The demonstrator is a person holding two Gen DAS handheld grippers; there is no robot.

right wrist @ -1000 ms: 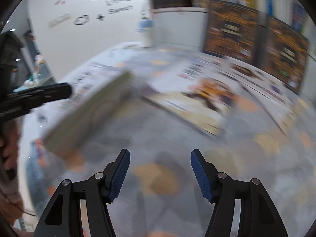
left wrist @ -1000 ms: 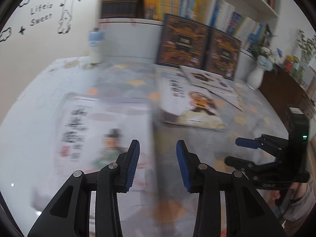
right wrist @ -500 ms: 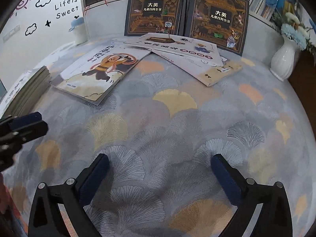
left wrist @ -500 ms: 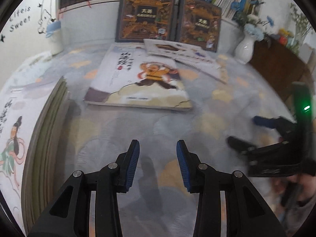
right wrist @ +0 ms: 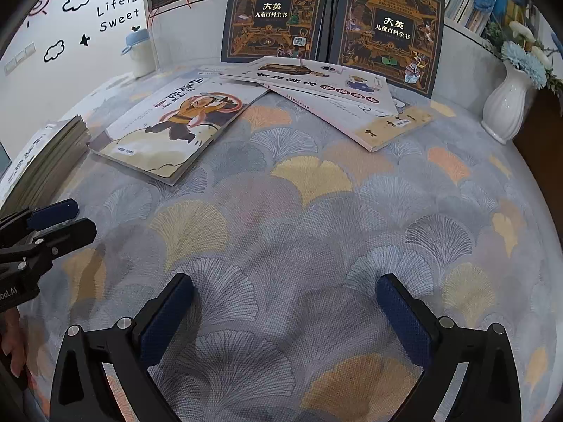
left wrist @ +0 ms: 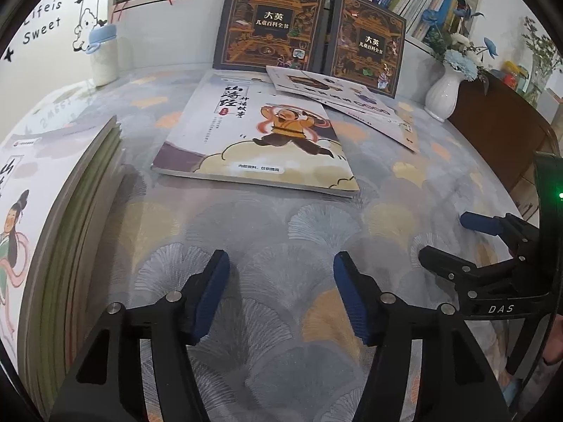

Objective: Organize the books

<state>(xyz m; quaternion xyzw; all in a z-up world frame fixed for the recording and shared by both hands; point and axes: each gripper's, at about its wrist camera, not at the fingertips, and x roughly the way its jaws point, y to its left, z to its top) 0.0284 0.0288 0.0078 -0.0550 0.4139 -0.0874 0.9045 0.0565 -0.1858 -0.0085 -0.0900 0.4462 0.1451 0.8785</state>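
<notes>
A stack of thin picture books [left wrist: 52, 218] lies at the table's left edge; it also shows in the right wrist view [right wrist: 45, 154]. A single picture book with a leaping figure [left wrist: 260, 133] lies flat mid-table, ahead of both grippers, and shows in the right wrist view too [right wrist: 176, 123]. Several more thin books [right wrist: 330, 95] lie fanned behind it to the right. My left gripper [left wrist: 281, 295] is open and empty above the cloth. My right gripper [right wrist: 285, 316] is wide open and empty, to the right of the left one.
Two dark encyclopedias [right wrist: 278, 14] lean upright against the back ledge. A white vase with blue flowers [right wrist: 506, 105] stands back right. A white bottle with a blue cap [left wrist: 102, 56] stands back left. Bookshelves run behind. A patterned cloth [right wrist: 316, 211] covers the table.
Both grippers have swung right, away from the stack toward the single book. The left jaws have opened wider; the right jaws opened wide half a second ago and stay so.
</notes>
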